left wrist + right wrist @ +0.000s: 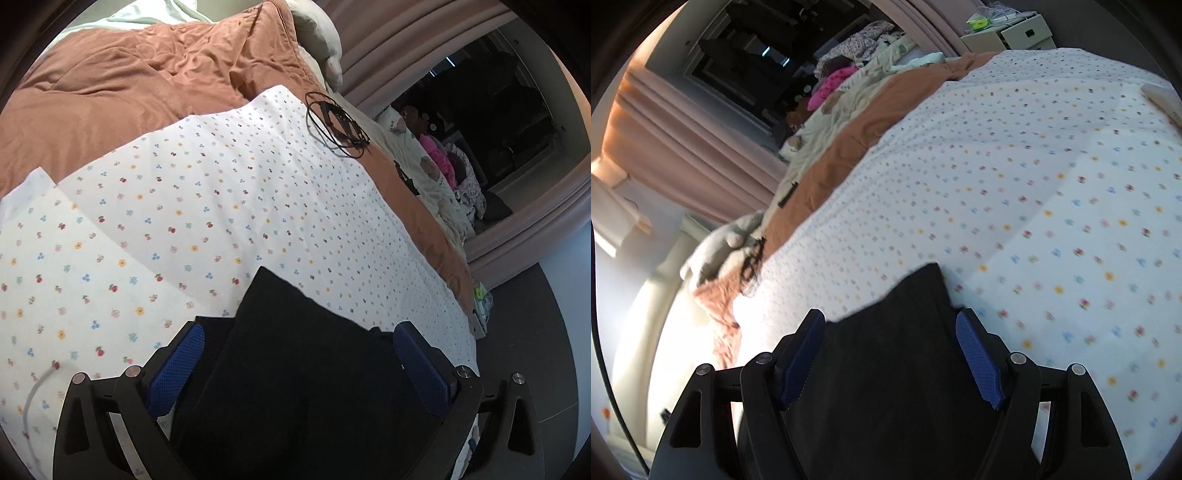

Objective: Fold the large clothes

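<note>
A black garment (295, 369) lies between the blue-padded fingers of my left gripper (297, 350), over a white sheet with a small flower print (229, 192) on the bed. The left jaws stand wide apart around the cloth and do not pinch it. In the right wrist view the same black garment (894, 354) fills the gap of my right gripper (890, 339), whose jaws also stand apart. The garment's pointed corner reaches past the fingertips in both views. Its lower part is hidden under the grippers.
A rust-brown duvet (129, 81) covers the far bed. A coil of black cable (336, 125) lies at the sheet's edge. A pile of clothes (849, 70) lies along the bedside near pink curtains (694, 147). A bedside cabinet (1008, 35) stands beyond the bed.
</note>
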A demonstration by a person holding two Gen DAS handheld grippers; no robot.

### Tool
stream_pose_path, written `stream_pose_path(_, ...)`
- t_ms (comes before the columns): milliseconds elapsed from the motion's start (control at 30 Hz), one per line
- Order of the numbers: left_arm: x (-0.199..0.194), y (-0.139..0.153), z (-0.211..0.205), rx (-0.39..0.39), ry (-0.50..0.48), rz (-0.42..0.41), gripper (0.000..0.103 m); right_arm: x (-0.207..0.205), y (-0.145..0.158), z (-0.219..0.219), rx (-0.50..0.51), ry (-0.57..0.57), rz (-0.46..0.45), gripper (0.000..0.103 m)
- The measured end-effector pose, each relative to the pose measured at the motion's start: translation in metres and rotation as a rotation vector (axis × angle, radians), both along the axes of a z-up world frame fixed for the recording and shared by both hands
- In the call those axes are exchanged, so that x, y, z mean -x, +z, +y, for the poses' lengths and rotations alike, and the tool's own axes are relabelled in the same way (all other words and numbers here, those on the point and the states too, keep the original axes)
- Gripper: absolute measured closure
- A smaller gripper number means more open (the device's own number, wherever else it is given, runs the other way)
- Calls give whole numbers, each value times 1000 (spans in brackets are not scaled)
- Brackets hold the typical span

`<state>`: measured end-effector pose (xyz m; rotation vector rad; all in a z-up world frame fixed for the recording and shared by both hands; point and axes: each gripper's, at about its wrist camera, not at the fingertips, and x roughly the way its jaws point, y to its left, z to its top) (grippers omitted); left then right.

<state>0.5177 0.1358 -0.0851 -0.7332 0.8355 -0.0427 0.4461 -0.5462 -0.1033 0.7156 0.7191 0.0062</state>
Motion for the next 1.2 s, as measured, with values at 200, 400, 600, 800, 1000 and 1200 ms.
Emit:
stream_pose_path(200, 47, -9, 13, -42, -24, 45, 17, 34, -1, 6, 107, 41, 54, 29)
stream_pose_path(400, 88, -13, 18, -84, -24, 86, 35, 71, -1, 10, 166, 68, 95, 29)
stream_pose_path(600, 125, -23, 14, -112, -68, 112, 42, 105, -20, 10, 191, 88, 162, 29)
stream_pose_path(800, 155, -54, 6, -144, -110, 191, 53, 136, -49, 8, 178, 103, 231, 30)
stream_pose_path(1000, 167, -72, 0, -151, -146, 199, 65, 149, -61, 18, 177, 149, 220, 49)
stream_pose_path(1200, 152, -69, -3, -180, -137, 198, 91, 131, -58, 18, 166, 172, 202, 90)
